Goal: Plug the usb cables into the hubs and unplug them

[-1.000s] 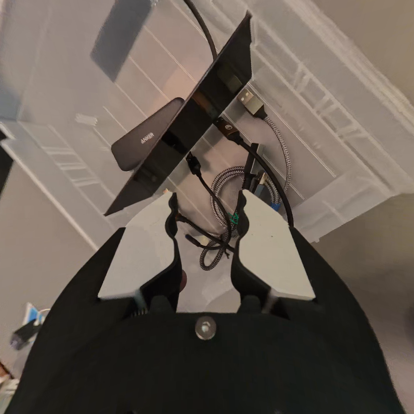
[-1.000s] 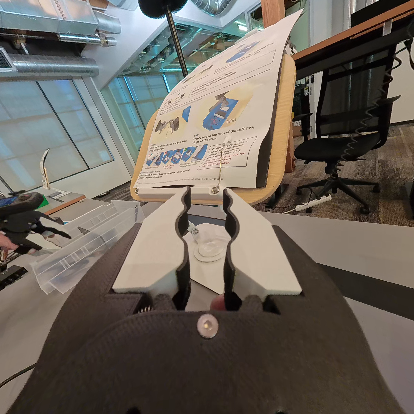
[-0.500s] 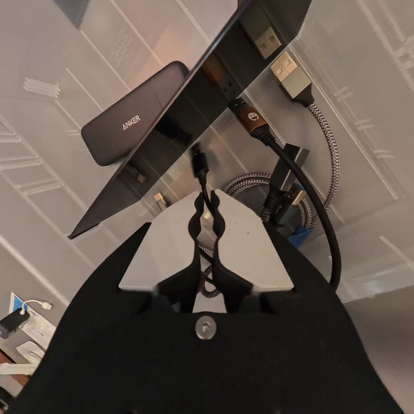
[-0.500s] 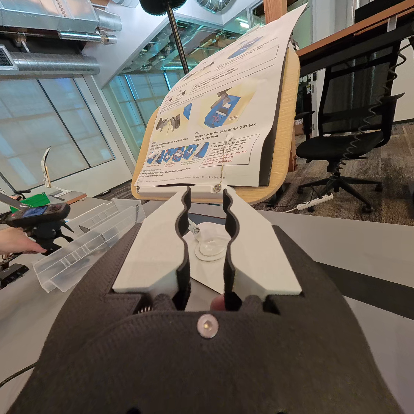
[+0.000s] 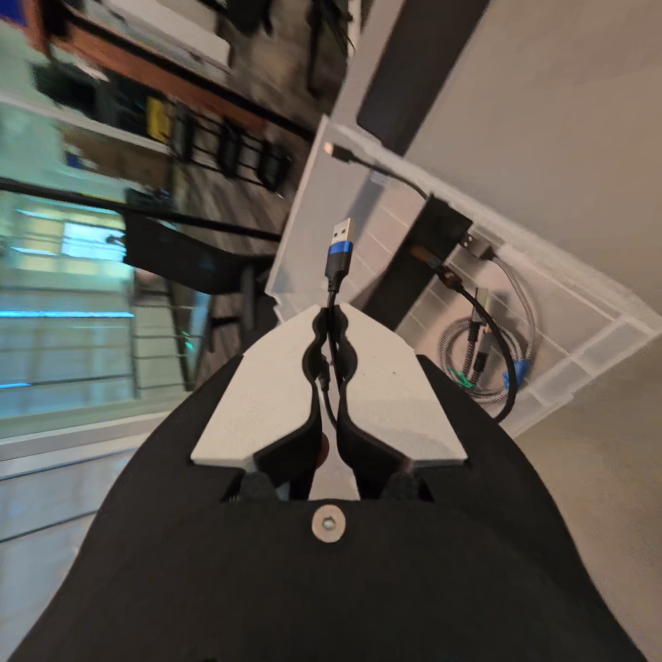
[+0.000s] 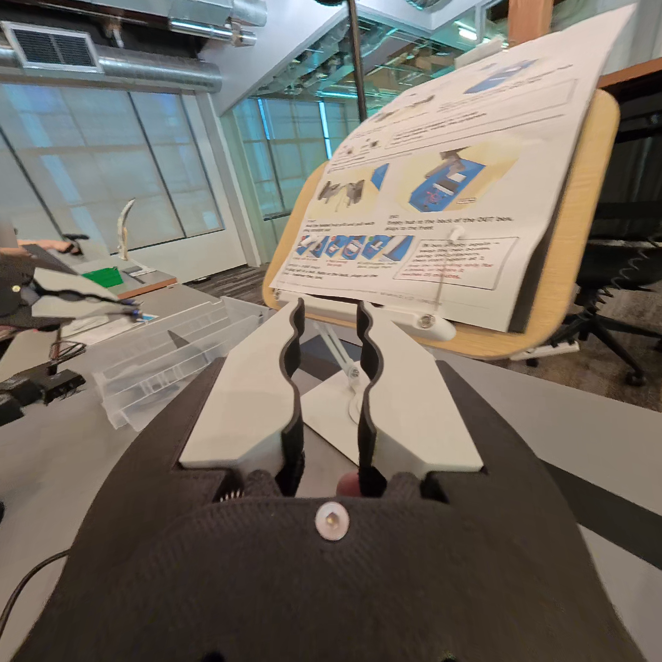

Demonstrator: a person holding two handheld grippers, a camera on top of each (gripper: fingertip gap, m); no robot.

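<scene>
The left gripper [image 5: 331,315] has its jaws clenched on a thin black usb cable [image 5: 332,293], which runs out past the fingertips and ends in a black plug with a blue band and a bare metal tip [image 5: 340,247], held in the air and pointing away from the camera. More of the same cable trails back between the fingers toward the gripper body. Beyond and to the right of the plug lies a clear plastic bin [image 5: 591,344] on a pale grey table [image 5: 573,143]; a dark divider [image 5: 415,272] crosses the bin. In its nearer compartment sit a coiled braided silver cable [image 5: 523,344], another black cable with a brownish plug [image 5: 455,283] and further plugs heaped together; which of them touch is hard to tell. A thin black lead with a small plug [image 5: 336,152] reaches over the bin's far part. The room beyond is blurred. The right gripper [image 6: 329,308] holds nothing, its jaws released with a plain gap between them, and hangs above the table. Ahead of it stands a wooden board on a white stand [image 6: 580,222] carrying a printed instruction sheet [image 6: 447,186]. To its left the clear bin shows again, and above that bin the left gripper grips the cable. An office chair [image 6: 627,279] stands behind the board at the right.
</scene>
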